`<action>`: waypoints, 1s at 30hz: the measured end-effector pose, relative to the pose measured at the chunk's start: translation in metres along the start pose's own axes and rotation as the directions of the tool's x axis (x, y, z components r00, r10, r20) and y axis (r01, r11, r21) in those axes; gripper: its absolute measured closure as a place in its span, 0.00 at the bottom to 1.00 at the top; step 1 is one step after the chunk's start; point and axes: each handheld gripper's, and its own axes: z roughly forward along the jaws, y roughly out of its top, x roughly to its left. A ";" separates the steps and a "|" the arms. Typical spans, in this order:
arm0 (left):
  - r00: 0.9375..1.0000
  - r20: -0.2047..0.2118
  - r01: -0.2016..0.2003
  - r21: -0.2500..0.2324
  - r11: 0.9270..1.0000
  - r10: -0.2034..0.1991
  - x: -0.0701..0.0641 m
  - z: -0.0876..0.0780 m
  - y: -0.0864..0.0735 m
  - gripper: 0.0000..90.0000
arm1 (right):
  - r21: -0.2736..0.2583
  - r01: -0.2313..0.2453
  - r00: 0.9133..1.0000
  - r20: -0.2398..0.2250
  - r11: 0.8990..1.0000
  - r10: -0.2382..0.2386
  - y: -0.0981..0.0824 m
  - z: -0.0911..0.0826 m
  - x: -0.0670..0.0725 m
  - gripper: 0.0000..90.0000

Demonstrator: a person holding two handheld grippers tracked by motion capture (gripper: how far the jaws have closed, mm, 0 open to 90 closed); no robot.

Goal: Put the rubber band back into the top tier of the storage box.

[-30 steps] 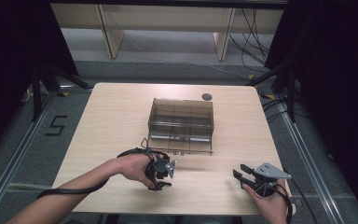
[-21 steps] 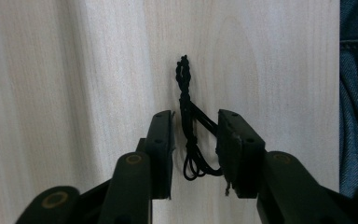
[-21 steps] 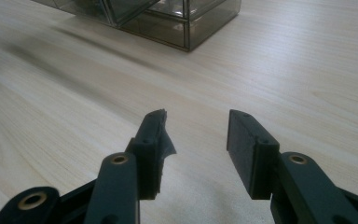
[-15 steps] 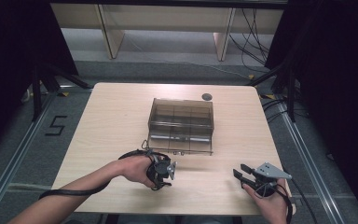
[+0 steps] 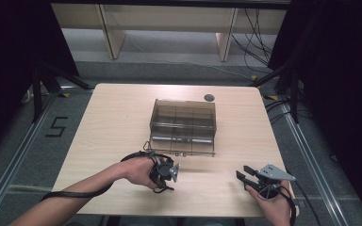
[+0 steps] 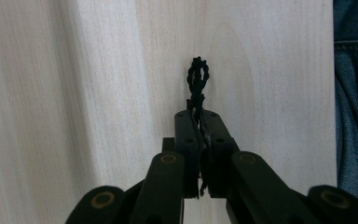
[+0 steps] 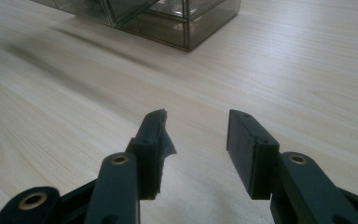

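Cord (image 6: 196, 81), one short black twisted piece, is pinched in the left gripper (image 6: 199, 122), whose jaws have just closed on it, at 7 o'clock on the table (image 5: 118, 117). One right gripper (image 7: 196, 135) at 5 o'clock gapes, holding nothing. One clear box (image 5: 184, 123) sits mid-table.

A pale wooden table (image 5: 113, 117) carries a smoky clear compartment box (image 5: 184, 126) and a small dark disc (image 5: 209, 98).

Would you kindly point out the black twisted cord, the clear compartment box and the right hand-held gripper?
black twisted cord (image 6: 197, 79), left gripper view, its looped end.
clear compartment box (image 5: 184, 104), high view, far rim.
right hand-held gripper (image 7: 196, 140), right gripper view, gap midway between its open jaws.
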 end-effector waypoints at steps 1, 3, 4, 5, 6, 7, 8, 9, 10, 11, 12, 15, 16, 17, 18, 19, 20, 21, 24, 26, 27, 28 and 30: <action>1.000 0.003 -0.001 0.004 1.000 0.001 0.000 -0.001 0.000 0.96 | 0.000 -0.001 1.000 0.000 1.000 0.001 0.000 0.000 0.000 0.65; 1.000 0.009 0.004 0.006 1.000 -0.004 0.000 -0.001 -0.001 0.96 | 0.001 -0.001 1.000 -0.001 1.000 0.001 0.000 0.000 0.000 0.65; 1.000 0.010 0.004 0.004 1.000 -0.004 0.000 -0.002 -0.001 0.96 | 0.001 -0.001 1.000 -0.001 1.000 0.001 0.000 0.000 0.000 0.65; 1.000 0.015 0.005 0.005 1.000 -0.005 -0.001 -0.002 -0.001 0.96 | 0.001 -0.001 1.000 -0.001 1.000 0.001 0.000 0.000 0.000 0.65; 1.000 0.018 0.001 0.008 1.000 -0.001 -0.001 -0.002 -0.001 0.96 | 0.001 -0.002 1.000 -0.002 1.000 0.002 0.000 0.000 0.000 0.64; 1.000 0.024 0.002 0.006 1.000 -0.002 -0.001 -0.004 -0.001 0.96 | 0.002 -0.002 1.000 -0.002 1.000 0.002 0.000 0.000 0.000 0.65; 1.000 0.024 0.002 0.006 1.000 -0.002 -0.001 -0.004 -0.001 0.96 | 0.002 -0.002 1.000 -0.002 1.000 0.002 0.000 0.000 0.000 0.65; 1.000 0.027 -0.001 0.005 1.000 0.001 -0.001 -0.004 -0.001 0.96 | 0.000 0.006 1.000 0.016 1.000 -0.006 0.000 0.001 0.000 0.65; 0.999 0.032 -0.003 0.005 1.000 0.002 -0.001 -0.005 -0.001 0.96 | 0.000 0.007 1.000 0.016 1.000 -0.007 0.000 0.001 0.000 0.65; 0.999 0.036 -0.006 0.006 1.000 0.006 -0.002 -0.005 -0.002 0.96 | 0.000 0.006 1.000 0.016 1.000 -0.006 0.000 0.001 0.000 0.65; 0.999 0.038 0.007 -0.002 1.000 -0.007 -0.003 -0.006 -0.002 0.96 | 0.000 0.006 1.000 0.010 1.000 -0.006 0.000 0.001 0.000 0.64; 0.999 0.041 0.018 -0.008 1.000 -0.017 -0.003 -0.007 -0.003 0.96 | 0.000 0.006 1.000 0.011 1.000 -0.006 0.000 0.001 0.000 0.65; 0.999 0.041 0.016 -0.008 1.000 -0.016 -0.003 -0.007 -0.003 0.96 | 0.012 -0.027 1.000 0.006 1.000 0.027 0.000 -0.001 0.002 0.64; 0.999 0.042 0.016 -0.008 1.000 -0.016 -0.003 -0.008 -0.003 0.96 | 0.002 0.004 1.000 0.009 1.000 -0.004 0.000 -0.001 0.000 0.65; 0.999 0.043 0.017 -0.004 1.000 -0.017 -0.003 -0.009 -0.003 0.96 | 0.002 0.004 1.000 0.009 1.000 -0.004 0.000 -0.001 0.000 0.65; 0.999 0.041 0.013 -0.003 1.000 -0.013 -0.003 -0.009 -0.004 0.96 | 0.002 0.003 1.000 0.009 1.000 -0.003 0.000 -0.001 0.000 0.64; 0.999 0.038 -0.010 0.017 1.000 0.009 -0.001 -0.011 -0.004 0.96 | 0.002 0.003 1.000 0.014 1.000 -0.003 0.000 0.001 0.000 0.64; 0.999 0.042 0.014 0.000 1.000 -0.014 -0.003 -0.010 -0.004 0.96 | 0.007 -0.015 1.000 0.013 1.000 0.015 -0.001 0.000 0.001 0.65; 0.999 0.041 0.013 -0.002 1.000 -0.013 -0.002 -0.013 -0.005 0.96 | 0.010 0.008 1.000 0.010 1.000 -0.008 0.000 0.000 -0.001 0.64; 0.999 0.043 0.012 -0.001 1.000 -0.012 -0.002 -0.015 -0.005 0.96 | 0.007 0.007 1.000 0.010 1.000 -0.007 0.000 0.000 -0.001 0.64; 0.999 0.039 -0.010 0.015 1.000 0.009 -0.001 -0.017 -0.006 0.96 | -0.001 0.005 1.000 0.013 1.000 -0.005 0.000 0.001 -0.001 0.65; 0.999 0.041 0.011 -0.001 1.000 -0.011 -0.003 -0.018 -0.006 0.96 | -0.001 0.005 1.000 0.013 1.000 -0.005 0.000 0.001 -0.001 0.65; 0.999 0.043 0.016 0.002 1.000 -0.016 -0.003 -0.020 -0.008 0.96 | 0.000 0.008 1.000 0.013 1.000 -0.008 0.000 0.001 -0.001 0.64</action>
